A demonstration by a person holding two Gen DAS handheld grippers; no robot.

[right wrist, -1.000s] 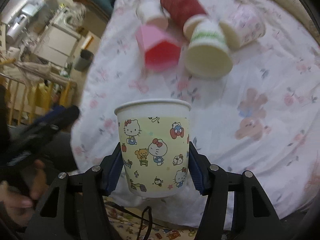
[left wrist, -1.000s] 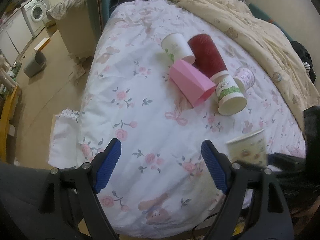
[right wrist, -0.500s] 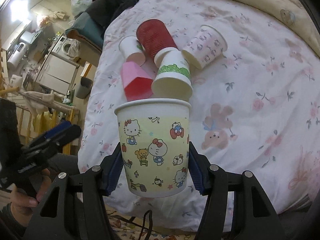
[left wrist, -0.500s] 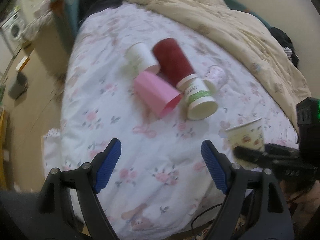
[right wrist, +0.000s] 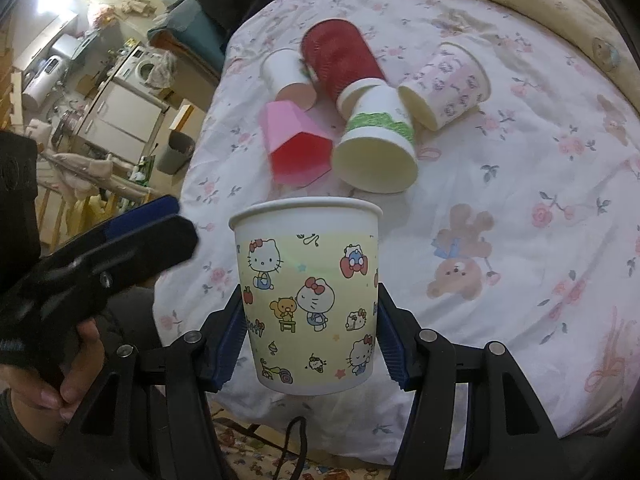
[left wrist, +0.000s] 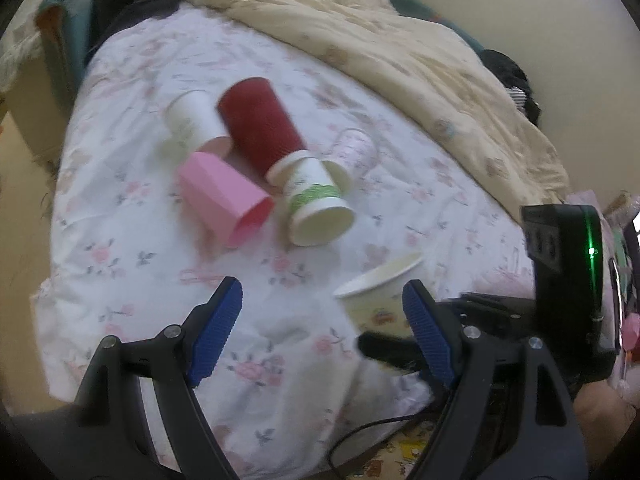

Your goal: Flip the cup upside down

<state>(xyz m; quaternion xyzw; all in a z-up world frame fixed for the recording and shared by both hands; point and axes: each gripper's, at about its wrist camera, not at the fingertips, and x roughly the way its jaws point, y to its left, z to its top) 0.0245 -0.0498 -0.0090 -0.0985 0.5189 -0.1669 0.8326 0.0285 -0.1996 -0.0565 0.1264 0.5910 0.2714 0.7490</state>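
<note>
The right wrist view alone shows the cartoon-printed cup (right wrist: 308, 300) whole: it stands mouth up between the blue pads of the right tool (right wrist: 310, 340), which is clamped on its lower sides and holds it clear of the bed (right wrist: 520, 200). The left wrist view catches only its rim and upper wall (left wrist: 378, 292) at the right, tilted. The left tool (left wrist: 324, 332) gapes wide with nothing in it. Farther up the bed lie a pink cup (left wrist: 224, 198), a red cup (left wrist: 260, 124) and a green-banded cup (left wrist: 316, 210), all on their sides.
</note>
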